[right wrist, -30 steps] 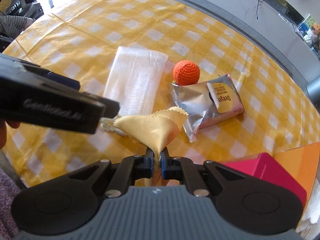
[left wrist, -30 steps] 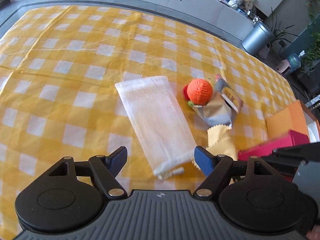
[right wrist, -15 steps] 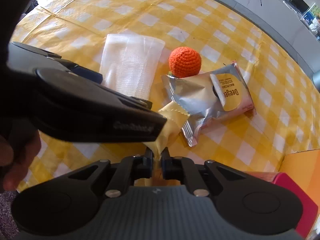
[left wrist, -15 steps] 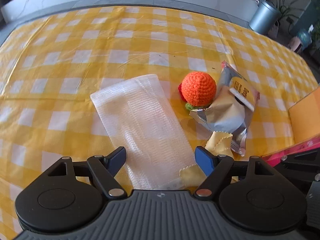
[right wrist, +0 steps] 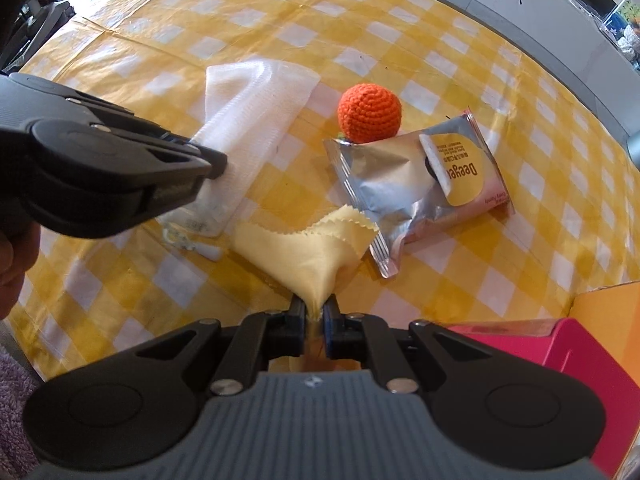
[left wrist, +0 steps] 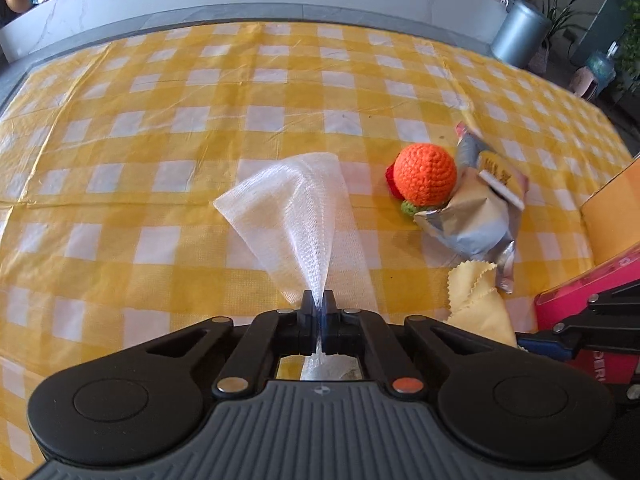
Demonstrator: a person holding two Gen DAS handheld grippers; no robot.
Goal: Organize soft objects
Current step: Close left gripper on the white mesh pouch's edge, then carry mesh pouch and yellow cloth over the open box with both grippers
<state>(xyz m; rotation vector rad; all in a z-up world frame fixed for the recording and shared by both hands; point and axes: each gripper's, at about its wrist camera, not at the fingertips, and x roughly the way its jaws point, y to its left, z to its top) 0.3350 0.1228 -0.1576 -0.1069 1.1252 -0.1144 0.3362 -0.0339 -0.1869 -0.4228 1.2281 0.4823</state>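
Observation:
My left gripper (left wrist: pixel 319 305) is shut on the near end of a white mesh cloth (left wrist: pixel 296 216), which bunches up from the yellow checked tablecloth; the gripper (right wrist: pixel 218 164) and cloth (right wrist: pixel 260 120) also show in the right wrist view. My right gripper (right wrist: pixel 314 312) is shut on a pale yellow cloth (right wrist: pixel 308 252), also seen at the left wrist view's right side (left wrist: pixel 476 300). An orange crocheted ball (left wrist: pixel 426 180) (right wrist: pixel 370 110) lies beside a silver snack packet (left wrist: pixel 476 216) (right wrist: pixel 420 184).
A pink box (right wrist: pixel 560 360) and an orange box (right wrist: pixel 608 308) stand at the right, near my right gripper; both show in the left wrist view as pink box (left wrist: pixel 580 300) and orange box (left wrist: pixel 612 216). A grey bin (left wrist: pixel 518 34) stands beyond the table's far edge.
My left gripper moved in over the white mesh cloth's near end and closed on it, bunching it up. My right gripper stayed shut on the yellow cloth.

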